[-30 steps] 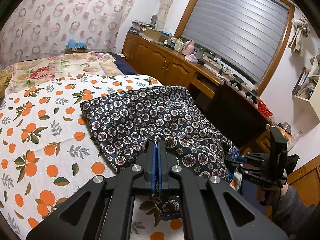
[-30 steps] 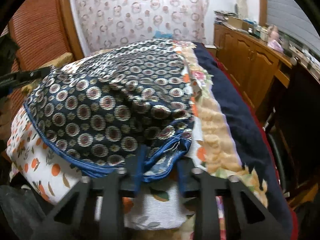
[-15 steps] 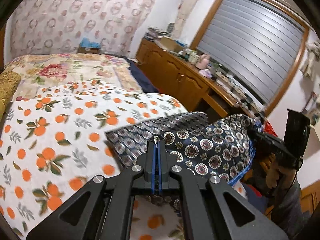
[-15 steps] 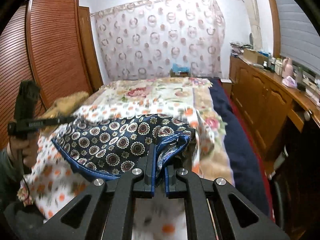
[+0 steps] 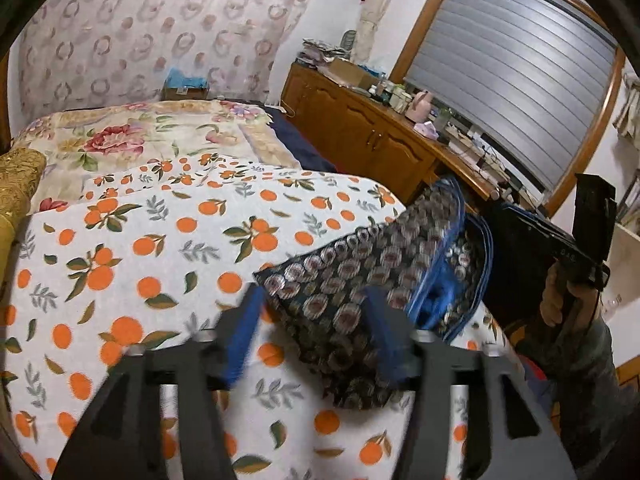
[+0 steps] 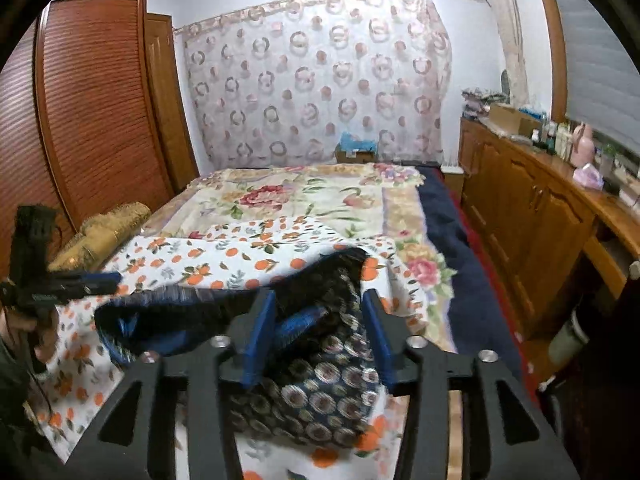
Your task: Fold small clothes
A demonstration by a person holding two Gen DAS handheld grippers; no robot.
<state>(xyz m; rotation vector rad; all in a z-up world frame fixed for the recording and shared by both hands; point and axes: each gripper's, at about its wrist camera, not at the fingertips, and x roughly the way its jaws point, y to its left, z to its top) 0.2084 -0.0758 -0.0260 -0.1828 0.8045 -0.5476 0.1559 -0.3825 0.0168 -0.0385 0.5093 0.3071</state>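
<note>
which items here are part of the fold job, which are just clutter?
In the job:
- navy medallion-print cloth with blue trim
- orange-print white bedsheet under it
- left hand-held gripper and right hand-held gripper, jaws just opened, cloth loose between them

Lying about:
- rose-print quilt
- gold cushion
- pink kettle on wooden sideboard
- blue-topped cardboard box

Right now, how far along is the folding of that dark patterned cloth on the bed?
Partly done. The patterned cloth already lies doubled over in a loose heap on the orange-print sheet. Both the left gripper and the right gripper have just been opening, with the cloth loose between the jaws. Left: smoothing and squaring it into a neat fold.
</note>
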